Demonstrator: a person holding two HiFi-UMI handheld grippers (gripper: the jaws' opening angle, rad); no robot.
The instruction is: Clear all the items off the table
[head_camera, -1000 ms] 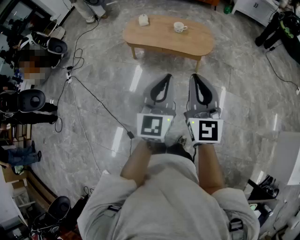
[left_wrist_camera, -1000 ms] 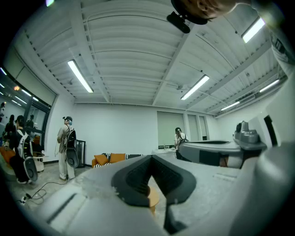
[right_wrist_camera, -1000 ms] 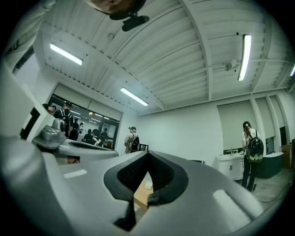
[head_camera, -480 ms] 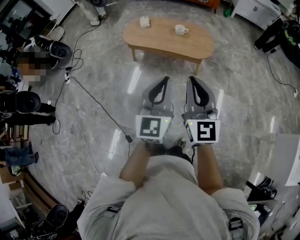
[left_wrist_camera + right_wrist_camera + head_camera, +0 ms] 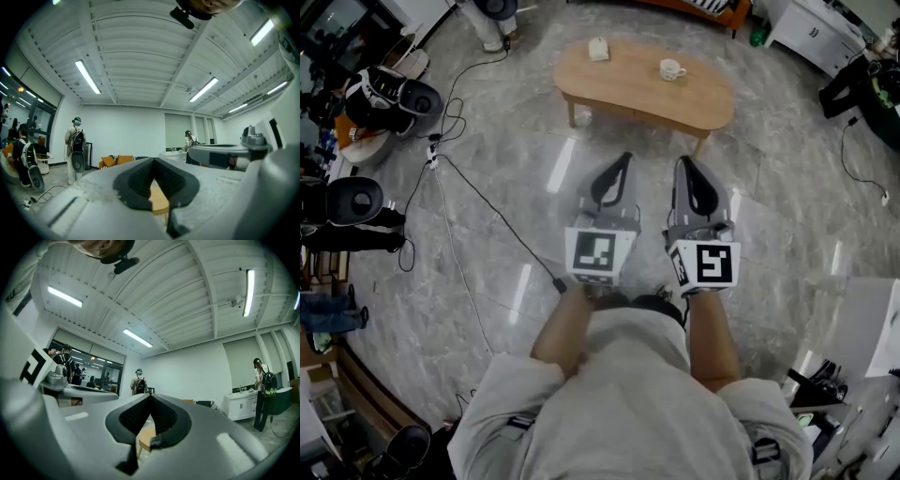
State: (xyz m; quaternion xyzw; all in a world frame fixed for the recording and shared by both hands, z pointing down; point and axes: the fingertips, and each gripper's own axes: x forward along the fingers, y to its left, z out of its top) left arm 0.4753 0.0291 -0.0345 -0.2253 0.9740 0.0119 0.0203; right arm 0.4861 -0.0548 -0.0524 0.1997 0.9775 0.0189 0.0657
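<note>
A low oval wooden table (image 5: 628, 86) stands on the grey floor ahead of me. On it sit a white mug (image 5: 672, 69) at the right and a small white object (image 5: 598, 49) at the far left. My left gripper (image 5: 624, 157) and right gripper (image 5: 682, 161) are held level side by side, well short of the table's near edge. Both are shut with nothing between their jaws. In the left gripper view the left gripper (image 5: 153, 160) frames a slice of the tabletop (image 5: 159, 202). In the right gripper view the right gripper (image 5: 151, 396) frames the table's end (image 5: 144, 439).
Black cables (image 5: 478, 192) run over the floor at the left, beside black rolling units (image 5: 354, 200). A white cabinet (image 5: 811, 28) stands at the back right. People stand further off in the room (image 5: 75, 145) (image 5: 260, 392).
Both grippers have moved forward together towards the table, still shut and side by side. The scene has shifted in the head view as the person steps on.
</note>
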